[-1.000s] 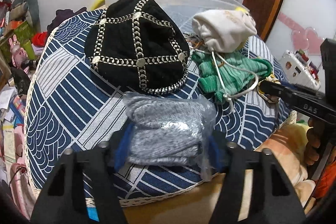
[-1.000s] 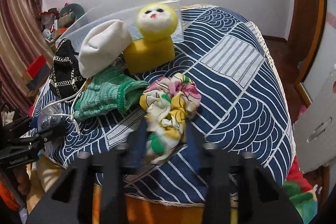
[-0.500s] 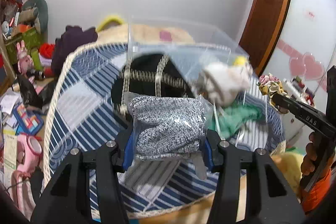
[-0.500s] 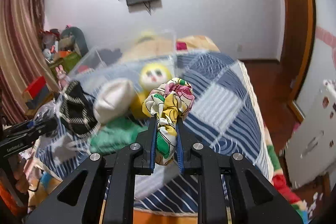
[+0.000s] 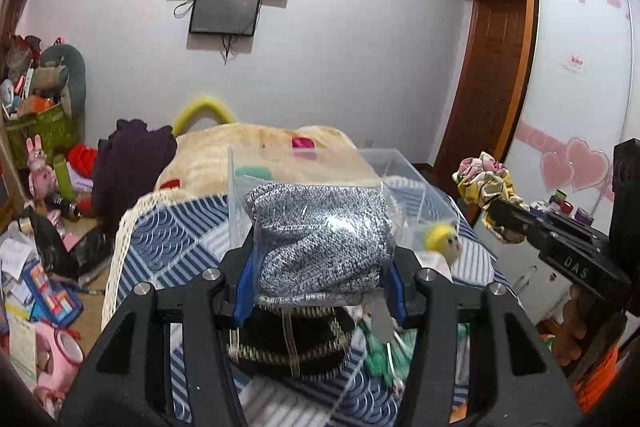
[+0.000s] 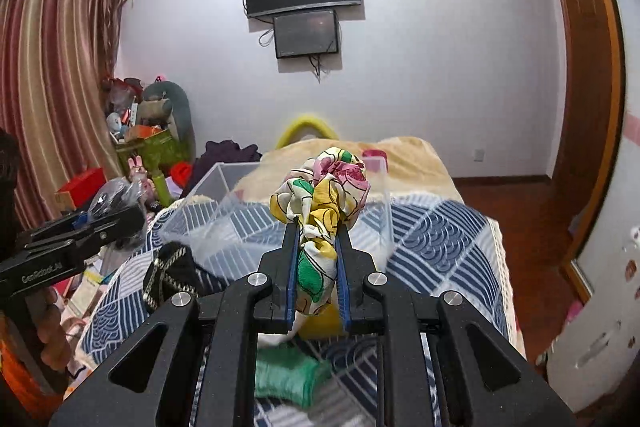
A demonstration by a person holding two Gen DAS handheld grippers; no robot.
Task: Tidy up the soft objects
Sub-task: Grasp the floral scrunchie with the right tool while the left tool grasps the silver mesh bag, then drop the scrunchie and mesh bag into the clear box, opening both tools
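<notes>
Flanking clear bin [image 6: 224, 219]: black hat [image 6: 168, 279].

clear bin [image 6: 224, 227] open-topped ahead (walls upright), black cap [image 5: 292, 343] and green knit [image 6: 288, 375] crowding below

1. A grey speckled knit bundle in a clear plastic bag [image 5: 320, 231] is held up off the tabletop, squeezed between the left claw's [image 5: 320, 283] blue pads.
2. A crumpled floral fabric scrunchie in yellow, pink, green and white [image 6: 320, 203] stands upright, pinched in the right claw [image 6: 317, 259].
3. A black cap with metallic chain trim [image 5: 292, 339] and a green knit piece [image 6: 290, 373] lie on the patterned tabletop, below the claws.
4. A clear plastic bin [image 6: 224, 219] sits beyond them.
</notes>
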